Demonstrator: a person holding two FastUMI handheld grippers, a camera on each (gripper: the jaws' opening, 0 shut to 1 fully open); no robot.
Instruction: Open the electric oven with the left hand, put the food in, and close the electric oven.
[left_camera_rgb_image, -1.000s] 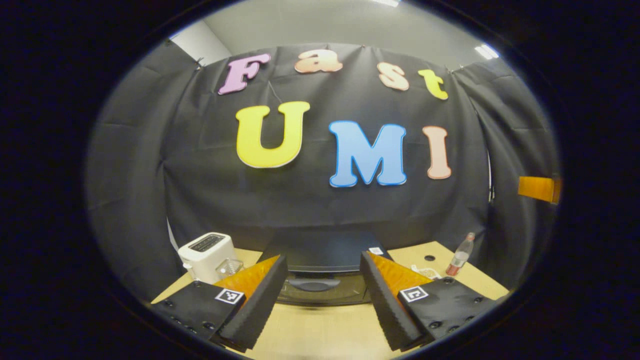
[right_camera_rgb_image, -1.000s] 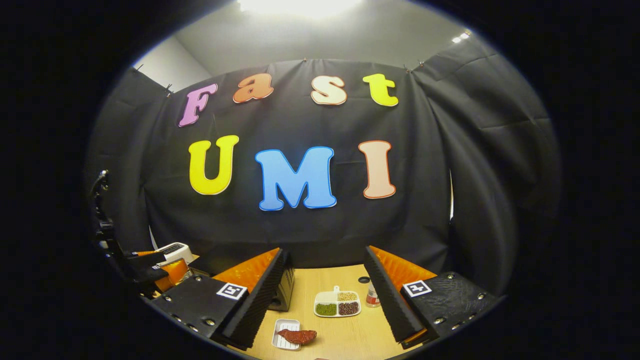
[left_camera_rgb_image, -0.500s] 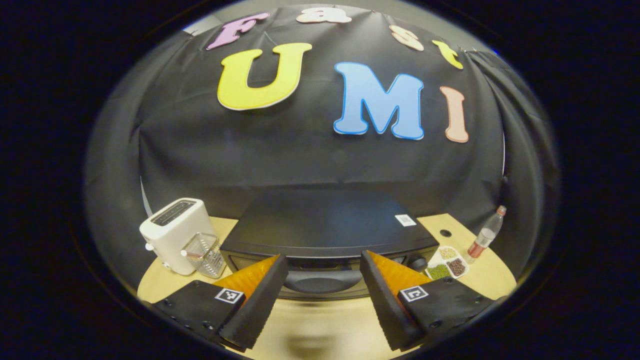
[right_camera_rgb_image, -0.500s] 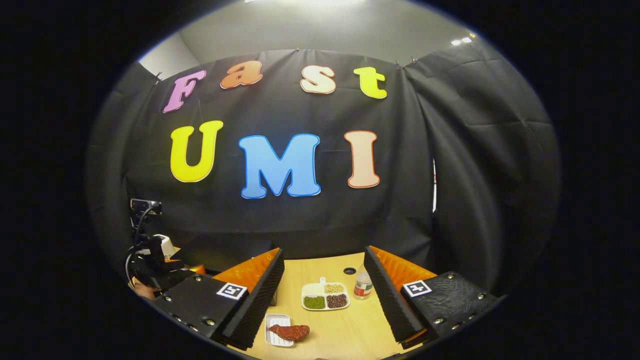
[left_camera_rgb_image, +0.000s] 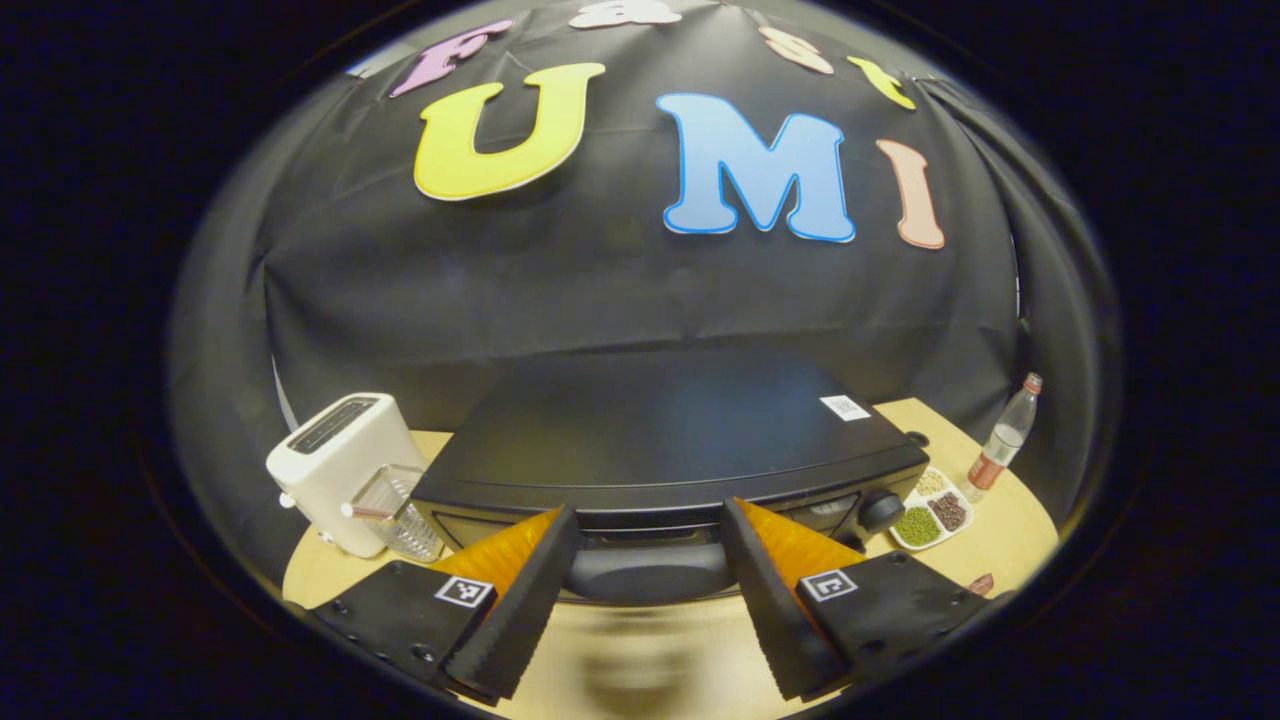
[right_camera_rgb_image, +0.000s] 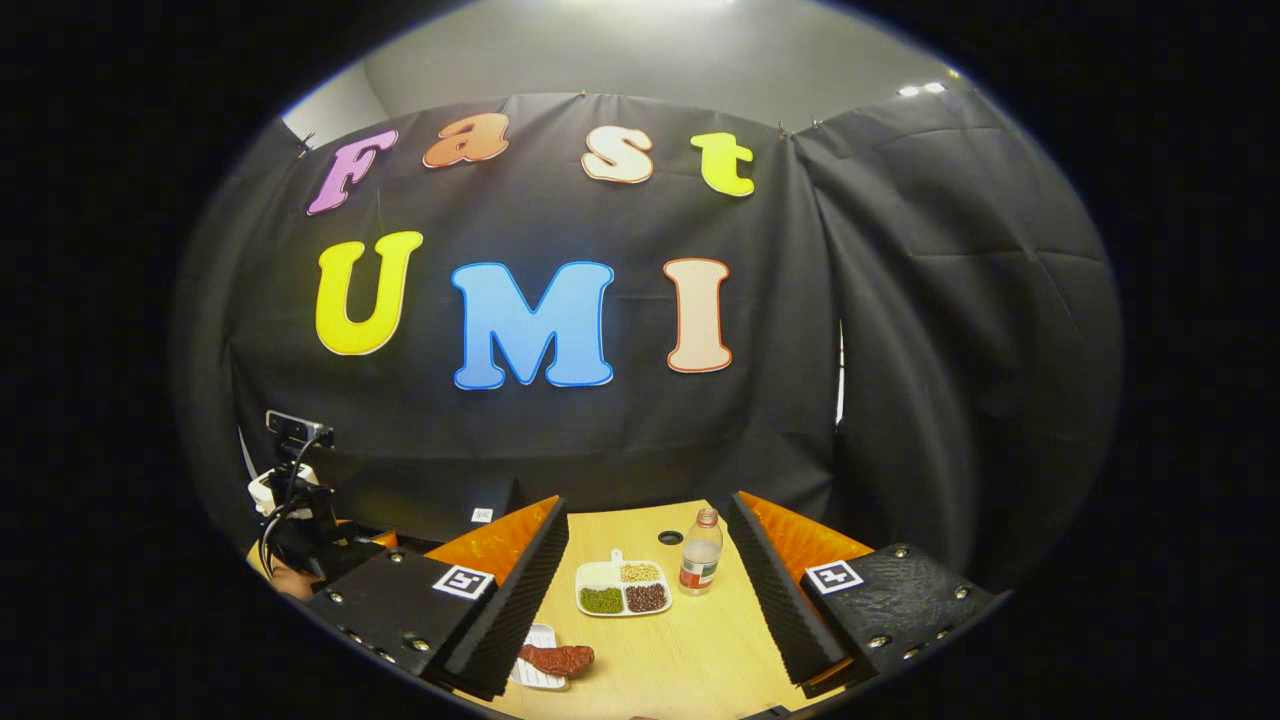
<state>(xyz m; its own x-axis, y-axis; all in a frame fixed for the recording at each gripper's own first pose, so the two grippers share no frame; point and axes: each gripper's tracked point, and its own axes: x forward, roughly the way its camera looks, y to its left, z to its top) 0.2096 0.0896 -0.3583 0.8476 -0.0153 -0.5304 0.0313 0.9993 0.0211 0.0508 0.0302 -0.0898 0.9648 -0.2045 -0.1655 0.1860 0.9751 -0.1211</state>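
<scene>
The black electric oven stands on the wooden table with its door up. Its dark handle lies low between the fingers of my open left gripper, close in front and untouched. In the right gripper view, the food, a red-brown piece, rests on a small white tray by the left finger. My right gripper hangs open above the table with nothing in it. The left gripper and a bit of a hand appear far left there, beside the oven's corner.
A white toaster and a clear glass holder stand left of the oven. To its right sit a divided dish of beans and a plastic bottle. The black cloth wall runs close behind.
My left gripper has dropped and come closer to the oven; its handle now sits larger between the fingers. The right gripper's view has shifted, sliding the dish and food leftward.
</scene>
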